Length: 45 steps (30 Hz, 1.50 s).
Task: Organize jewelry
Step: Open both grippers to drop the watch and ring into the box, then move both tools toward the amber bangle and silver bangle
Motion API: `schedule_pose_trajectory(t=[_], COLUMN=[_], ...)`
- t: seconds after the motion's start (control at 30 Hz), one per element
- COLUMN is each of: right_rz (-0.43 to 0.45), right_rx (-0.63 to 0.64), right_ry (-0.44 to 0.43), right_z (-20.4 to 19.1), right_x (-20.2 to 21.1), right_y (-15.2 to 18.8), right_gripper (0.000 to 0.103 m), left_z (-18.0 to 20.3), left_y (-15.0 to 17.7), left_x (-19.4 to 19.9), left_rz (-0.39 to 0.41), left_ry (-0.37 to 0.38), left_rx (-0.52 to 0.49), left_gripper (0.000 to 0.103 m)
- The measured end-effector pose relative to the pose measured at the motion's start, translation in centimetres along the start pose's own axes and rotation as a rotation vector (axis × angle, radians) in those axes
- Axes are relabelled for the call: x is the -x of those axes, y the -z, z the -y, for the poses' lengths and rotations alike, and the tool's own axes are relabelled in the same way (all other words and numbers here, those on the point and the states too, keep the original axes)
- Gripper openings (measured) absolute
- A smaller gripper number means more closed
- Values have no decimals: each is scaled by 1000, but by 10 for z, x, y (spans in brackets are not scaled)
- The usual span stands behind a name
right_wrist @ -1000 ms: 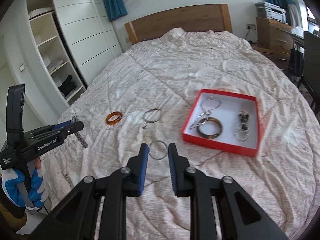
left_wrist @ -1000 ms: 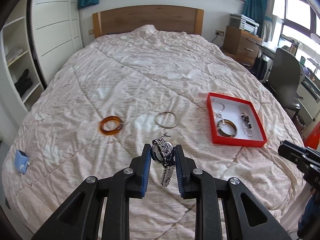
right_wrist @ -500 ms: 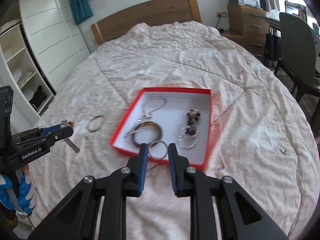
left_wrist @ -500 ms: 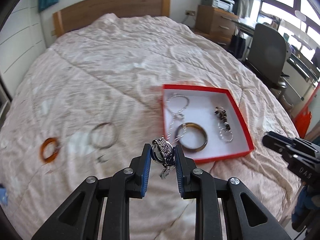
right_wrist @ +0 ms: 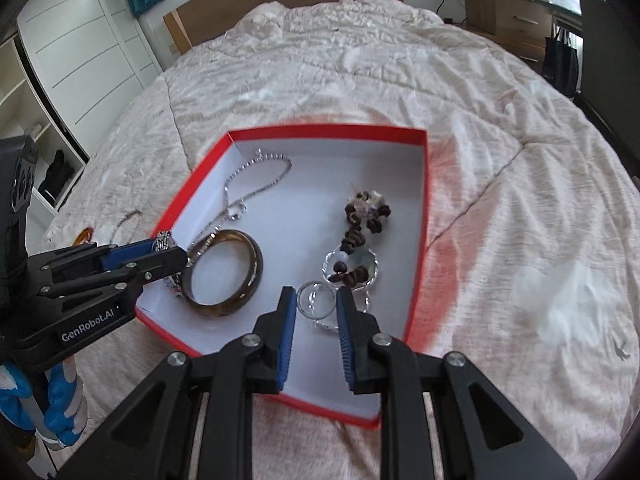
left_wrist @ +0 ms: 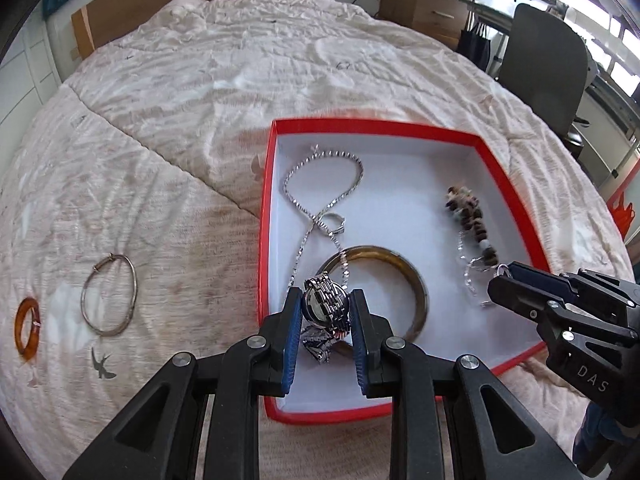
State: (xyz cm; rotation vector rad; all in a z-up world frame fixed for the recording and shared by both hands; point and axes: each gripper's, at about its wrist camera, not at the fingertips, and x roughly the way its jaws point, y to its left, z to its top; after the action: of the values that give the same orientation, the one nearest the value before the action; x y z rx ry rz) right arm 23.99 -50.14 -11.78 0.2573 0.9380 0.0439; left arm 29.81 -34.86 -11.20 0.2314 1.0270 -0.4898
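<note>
"GenRobot.AI" on L tongs [right_wrist: 176, 258]

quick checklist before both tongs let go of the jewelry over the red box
1. Left tongs grip the metal watch: ok.
2. Right tongs grip the small clear ring: ok.
3. Both pieces are over the red box: ok.
4. Bare floor under the watch: not ok, the brown bangle and silver chain lie there.
5. Bare floor under the ring: not ok, the bead bracelet lies close.
6. Bed cleared: not ok, the wire bangle and orange ring remain outside.
</note>
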Motion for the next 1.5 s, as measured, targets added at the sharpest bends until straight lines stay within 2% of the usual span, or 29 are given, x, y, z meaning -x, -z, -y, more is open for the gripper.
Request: schedule_pose_trajectory(t=[0.37, 0.57, 0.67, 0.7, 0.87, 1.0, 1.13, 1.3, 1.5], right_rz=[-82, -92, -70, -61, 8, 78, 157, 236, 310], right_rx=[81, 54, 42, 40, 21, 23, 33, 71, 121], right_ry=[50, 59, 64, 67, 93, 104, 99, 85, 50], right_z=[-11, -9, -9, -9, -11, -22, -45, -82, -131], right_x=[-20, -13, 4, 10, 59, 107, 155, 201, 235], right_y=[-1, 0, -1, -2, -9, -12, -14, -17, -20], right_gripper=[21, 21, 21, 21, 21, 21, 21, 21, 21], left_z=[-2, -3, -3, -3, -3, -4, -13, -40, -86], left_y=[3, 2, 0, -1, -6, -6, -2, 15, 34], left_x=[-10, -3, 12, 19, 62, 112, 163, 223, 264], left_rz=[-12, -17, 1, 11, 68, 138, 212, 288, 329], left_ry=[15, 25, 23, 23, 26, 15, -9, -55, -141], left_rx=[6, 10, 8, 9, 12, 12, 22, 68, 109], left_gripper=[23, 28, 36, 39, 41, 45, 46, 46, 46])
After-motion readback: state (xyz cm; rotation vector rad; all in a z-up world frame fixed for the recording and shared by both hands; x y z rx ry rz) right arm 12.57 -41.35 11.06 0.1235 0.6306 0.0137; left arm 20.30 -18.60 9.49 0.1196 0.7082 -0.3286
